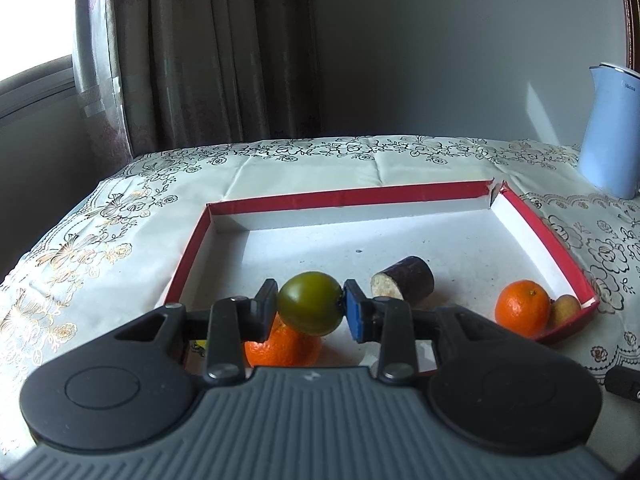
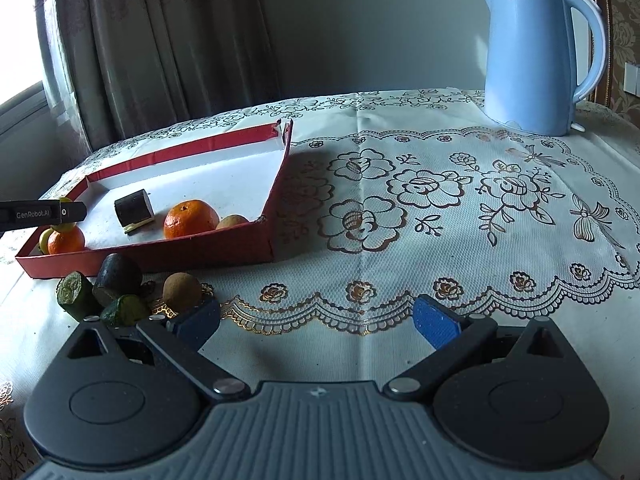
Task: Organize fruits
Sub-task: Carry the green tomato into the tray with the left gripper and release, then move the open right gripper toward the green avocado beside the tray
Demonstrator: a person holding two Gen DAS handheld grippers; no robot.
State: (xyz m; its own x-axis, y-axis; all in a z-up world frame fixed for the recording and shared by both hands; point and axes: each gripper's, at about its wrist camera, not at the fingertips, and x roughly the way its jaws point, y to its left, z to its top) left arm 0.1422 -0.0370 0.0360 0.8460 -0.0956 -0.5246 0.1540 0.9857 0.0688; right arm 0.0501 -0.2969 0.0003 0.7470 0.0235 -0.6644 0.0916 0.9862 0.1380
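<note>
Left wrist view: the left claw (image 1: 310,308) clamps a green fruit (image 1: 310,303) between its pads, held above the near edge of the red-rimmed tray (image 1: 344,197), over an orange (image 1: 282,346) lying there. The placing step looks in hand; the next move likely calls for lowering the fruit onto bare tray floor clear of the orange, then releasing. The claw points forward and somewhat downward. The right claw (image 2: 316,326) hangs wide open and empty above the table (image 2: 440,240), just beside loose pieces (image 2: 116,292) outside the tray's near wall.
</note>
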